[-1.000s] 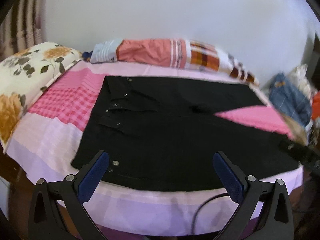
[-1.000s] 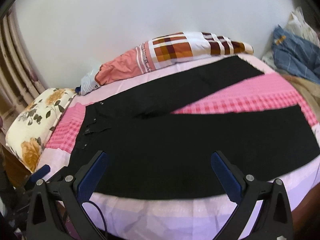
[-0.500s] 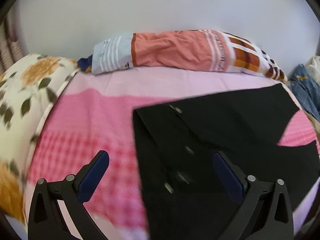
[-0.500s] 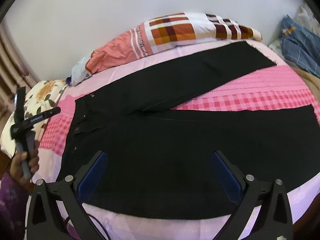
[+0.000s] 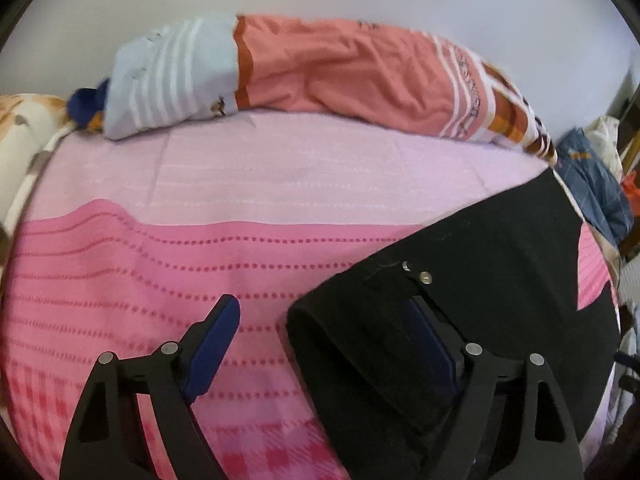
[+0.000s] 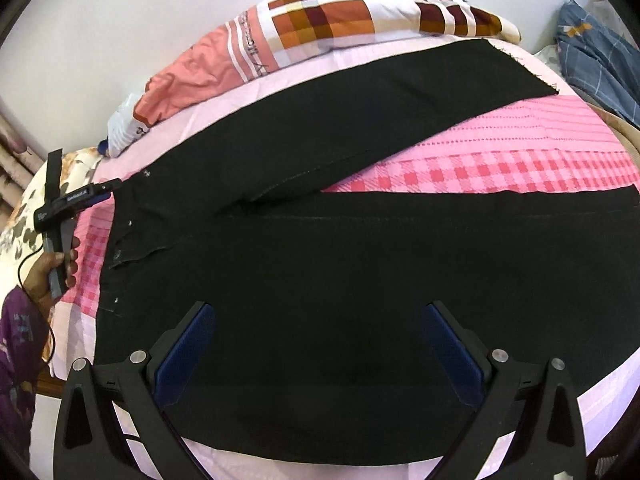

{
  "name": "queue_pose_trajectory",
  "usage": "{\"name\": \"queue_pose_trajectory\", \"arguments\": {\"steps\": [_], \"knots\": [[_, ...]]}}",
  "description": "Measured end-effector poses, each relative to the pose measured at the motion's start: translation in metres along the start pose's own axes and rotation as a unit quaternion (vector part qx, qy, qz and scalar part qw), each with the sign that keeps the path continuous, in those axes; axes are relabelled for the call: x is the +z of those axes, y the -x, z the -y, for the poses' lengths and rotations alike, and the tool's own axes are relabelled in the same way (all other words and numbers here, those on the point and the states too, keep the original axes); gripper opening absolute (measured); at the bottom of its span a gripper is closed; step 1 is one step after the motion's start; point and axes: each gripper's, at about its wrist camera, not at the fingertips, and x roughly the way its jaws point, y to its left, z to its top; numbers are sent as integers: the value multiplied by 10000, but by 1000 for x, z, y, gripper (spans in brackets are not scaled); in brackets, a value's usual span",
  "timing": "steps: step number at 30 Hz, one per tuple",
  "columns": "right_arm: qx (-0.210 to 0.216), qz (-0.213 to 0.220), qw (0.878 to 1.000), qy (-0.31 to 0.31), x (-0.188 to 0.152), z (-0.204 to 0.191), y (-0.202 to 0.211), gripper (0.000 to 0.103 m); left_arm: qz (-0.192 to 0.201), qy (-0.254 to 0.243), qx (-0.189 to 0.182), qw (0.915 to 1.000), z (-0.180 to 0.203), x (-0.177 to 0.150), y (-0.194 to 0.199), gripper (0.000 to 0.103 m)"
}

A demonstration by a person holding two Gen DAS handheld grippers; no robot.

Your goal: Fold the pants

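Straddling the waistband corner of the black pants point(image 5: 500, 264), the left hand-held gripper point(image 5: 324, 332) has just been closing, pads not yet pressing; the right hand-held gripper point(image 6: 316, 340) hovers wide open, empty.

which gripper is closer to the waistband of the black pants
Left. The left gripper straddles the waistband corner, jaws just closing. The right gripper hangs open over the near leg, away from it.

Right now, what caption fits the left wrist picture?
Left hand-held gripper closing over the waistband corner of black pants on a pink bedsheet.
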Motion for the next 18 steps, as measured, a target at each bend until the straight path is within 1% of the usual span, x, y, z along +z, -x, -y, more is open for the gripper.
{"name": "queue_pose_trajectory", "arguments": {"steps": [1, 2, 3, 4, 5, 6, 7, 8, 9, 10, 11, 13, 15, 16, 18], "knots": [[-30, -13, 10000, 15, 0, -1, -1, 103, -123, 85, -245, 9996, -2, 1, -6, 83], [-62, -24, 10000, 19, 1, -1, -2, 103, -277, 238, -566, 9977, -3, 1, -12, 79], [-79, -27, 10000, 5, 1, -1, -3, 103, -437, 366, -700, 9959, -1, 1, -17, 73], [-83, -26, 10000, -13, 2, -1, -3, 103, -564, 514, -674, 9948, -1, 0, -21, 71], [-80, -23, 10000, -34, 4, -1, -4, 103, -463, 491, -514, 9964, 2, 2, -20, 59], [-71, -19, 10000, -35, 6, -2, -5, 103, -473, 460, -320, 9973, 5, 1, -21, 42], [-48, -12, 10000, -28, 10, -3, -5, 103, -406, 468, -203, 9979, 8, 0, -19, 40], [-5, 23, 10000, -26, 15, -3, -4, 103, -322, 496, -167, 9981, 10, -2, -15, 34], [66, 79, 9999, -48, 23, -2, -3, 103, -168, 487, -83, 9986, 15, -4, -7, 23], [171, 174, 9996, -120, 32, -1, -1, 103, -66, 466, -7, 9989, 18, -5, 0, 19], [286, 285, 9990, -175, 41, -1, 1, 103, 91, 480, 49, 9988, 24, -7, 10, 17], [609, 466, 9970, -127, 65, -5, 6, 103, 445, 492, 26, 9978, 35, -14, 33, 17], [945, 416, 9947, -1, 90, -11, 3, 102, 773, 321, 69, 9965, 54, -22, 58, 17], [1312, 308, 9909, -12, 108, -13, -2, 102, 913, 211, 60, 9956, 66, -28, 70, 16], [1721, 92, 9850, -123, 131, -17, -16, 101, 1083, 134, 14, 9940, 85, -37, 87, 16]]}}
